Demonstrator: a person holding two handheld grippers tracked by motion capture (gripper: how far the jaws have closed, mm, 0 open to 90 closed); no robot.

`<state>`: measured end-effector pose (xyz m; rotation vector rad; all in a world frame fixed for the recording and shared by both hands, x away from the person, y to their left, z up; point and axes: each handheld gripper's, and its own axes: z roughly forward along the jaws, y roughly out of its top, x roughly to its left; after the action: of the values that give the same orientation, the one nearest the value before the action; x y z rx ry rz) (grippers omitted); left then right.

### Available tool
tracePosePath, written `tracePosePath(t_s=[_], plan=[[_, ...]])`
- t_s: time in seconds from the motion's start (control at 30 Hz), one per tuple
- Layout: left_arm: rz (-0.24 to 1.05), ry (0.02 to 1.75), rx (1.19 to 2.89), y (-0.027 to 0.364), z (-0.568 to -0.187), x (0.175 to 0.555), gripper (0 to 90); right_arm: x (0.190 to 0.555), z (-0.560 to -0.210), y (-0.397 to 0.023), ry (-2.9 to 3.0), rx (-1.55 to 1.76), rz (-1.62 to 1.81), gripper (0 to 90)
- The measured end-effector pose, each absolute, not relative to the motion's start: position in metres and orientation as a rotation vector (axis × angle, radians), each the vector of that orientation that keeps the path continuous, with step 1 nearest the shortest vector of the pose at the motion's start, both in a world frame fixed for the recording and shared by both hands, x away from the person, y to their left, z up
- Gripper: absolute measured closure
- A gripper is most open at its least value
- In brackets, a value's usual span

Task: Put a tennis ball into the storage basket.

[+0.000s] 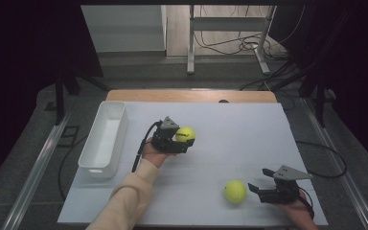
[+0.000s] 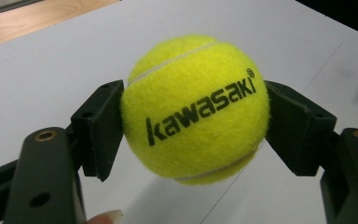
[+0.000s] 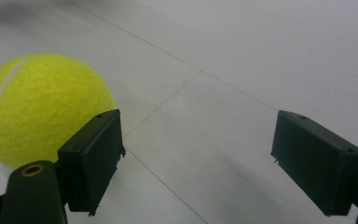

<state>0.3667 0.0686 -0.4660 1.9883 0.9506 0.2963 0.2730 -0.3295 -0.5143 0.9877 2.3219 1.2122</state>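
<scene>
Left gripper (image 1: 186, 140) is clamping a tennis ball (image 2: 195, 109) above the white table (image 1: 230, 134), right of the bin (image 1: 104, 139).
Right gripper (image 1: 256, 179) is gaping beside a second ball (image 1: 235, 191); nudging it could send it rolling away.

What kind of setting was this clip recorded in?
Probably a lab recording station: a white-topped table screened by dark curtains, loose cables on the floor behind it, and handheld grippers working tennis balls beside a white bin.
</scene>
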Motion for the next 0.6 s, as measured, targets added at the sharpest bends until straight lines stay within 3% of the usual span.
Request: tracePosePath(t_s=[0.6], plan=[[0.304, 0.947, 1.991, 0.0733, -0.4624, 0.3631, 26.7, 0.2734, -0.5155, -0.3298, 2.321, 1.005, 1.183, 17.5]])
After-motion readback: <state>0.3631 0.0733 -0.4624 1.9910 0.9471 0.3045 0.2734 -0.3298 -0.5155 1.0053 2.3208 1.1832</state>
